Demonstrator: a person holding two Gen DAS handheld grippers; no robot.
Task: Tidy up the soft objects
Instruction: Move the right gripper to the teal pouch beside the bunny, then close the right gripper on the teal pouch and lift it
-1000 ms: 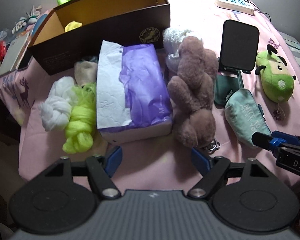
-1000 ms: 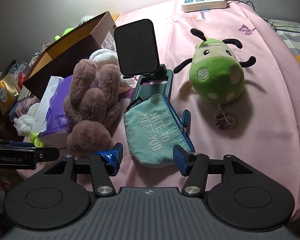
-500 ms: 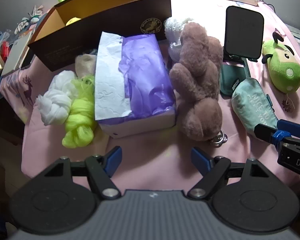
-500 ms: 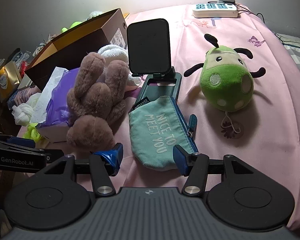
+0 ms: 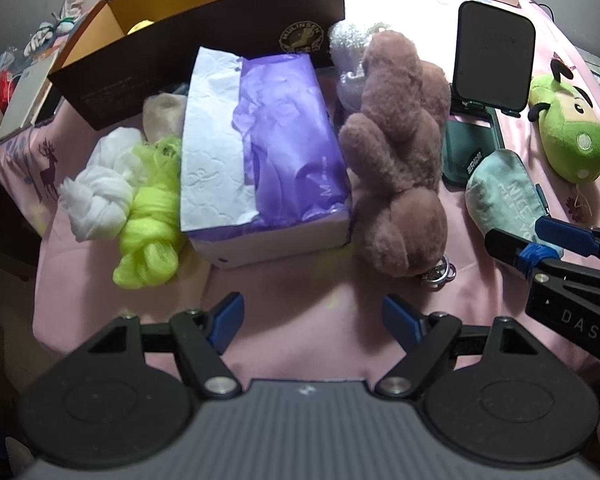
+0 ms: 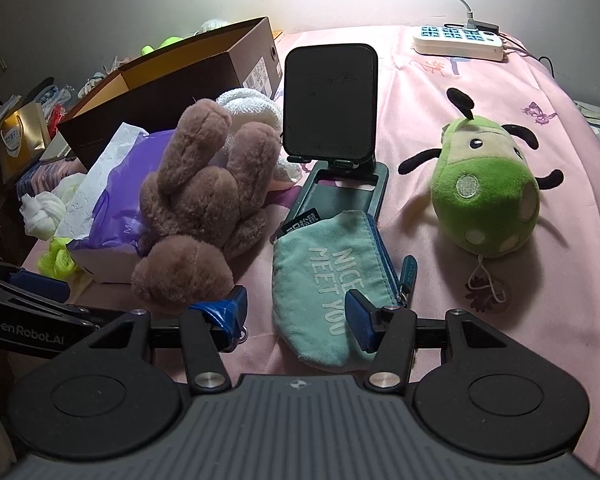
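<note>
A brown plush bear (image 5: 396,160) (image 6: 204,204) lies on the pink cloth beside a purple tissue pack (image 5: 268,160). A teal pouch (image 6: 332,276) (image 5: 504,196) lies to its right, and a green plush bug (image 6: 484,196) (image 5: 568,136) further right. White (image 5: 100,196) and neon yellow (image 5: 150,232) knotted cloths lie left of the tissue pack. An open brown box (image 5: 204,40) stands behind. My left gripper (image 5: 312,316) is open and empty, in front of the tissue pack. My right gripper (image 6: 296,312) is open, its fingers astride the pouch's near end.
A black phone stand (image 6: 332,120) stands behind the pouch. A power strip (image 6: 460,40) lies at the back. A white fluffy item (image 6: 256,108) sits behind the bear. Clutter lies off the table's left edge (image 5: 20,80).
Both grippers have drawn slightly closer to the objects; the right gripper's fingers now sit nearer the pouch. Nothing on the cloth has moved.
</note>
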